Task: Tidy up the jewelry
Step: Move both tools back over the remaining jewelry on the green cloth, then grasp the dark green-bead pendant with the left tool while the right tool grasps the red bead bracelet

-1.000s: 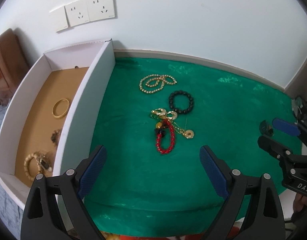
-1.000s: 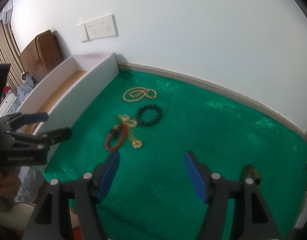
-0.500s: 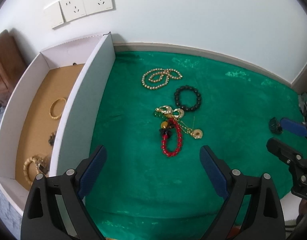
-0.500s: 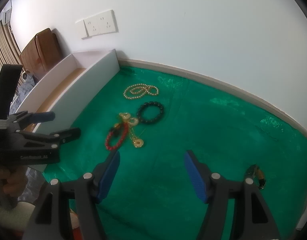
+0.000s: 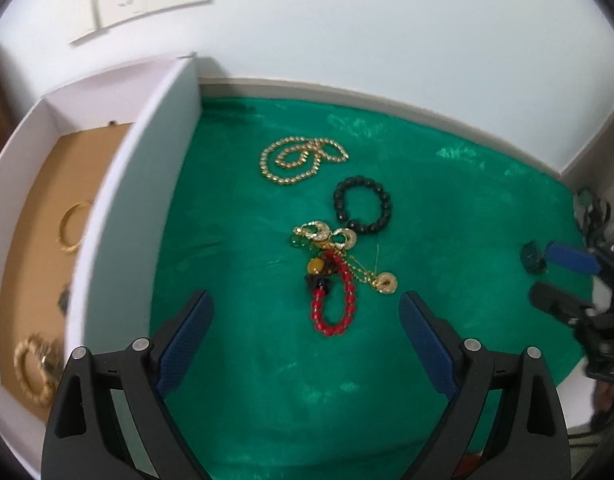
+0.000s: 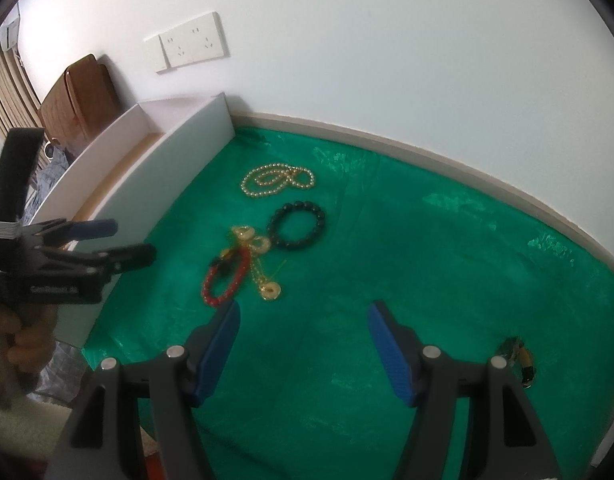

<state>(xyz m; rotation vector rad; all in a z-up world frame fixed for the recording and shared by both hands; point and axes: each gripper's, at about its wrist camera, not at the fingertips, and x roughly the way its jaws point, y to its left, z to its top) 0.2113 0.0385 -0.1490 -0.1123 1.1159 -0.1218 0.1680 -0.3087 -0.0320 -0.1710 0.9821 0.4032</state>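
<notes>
- left gripper (image 5: 306,320): jaws wide, nothing between them, hovering over the green velvet cloth (image 5: 243,380) with the red bead bracelet (image 5: 334,293) just ahead of the tips.
- right gripper (image 6: 303,334): also wide and empty, hovering low over the cloth, red bracelet just ahead and to its left.
- tangle in the middle of the cloth: red bracelet overlaps a gold chain with a coin pendant (image 5: 387,283) and gold hoop pieces (image 5: 322,233); an amber bead and a green stone sit in the knot.
- black bead bracelet (image 5: 362,205) lies just beyond, touching or near the hoops; cannot tell which.
- pearl necklace (image 5: 301,159) looped further back, apart from the rest.
- white tray with tan floor (image 5: 131,184) stands along the cloth's left edge; a gold bangle (image 5: 73,227) and a beaded piece already lie inside.
- judgement: sorting is partly done; approach step for the next pick, likely the red bracelet.
- next move calls for closing on one strand only, or the chain comes up too.
- room: open cloth left of the tangle; the tray wall is tall and needs a lift over. small dark item (image 6: 521,358) near the cloth's right edge.
</notes>
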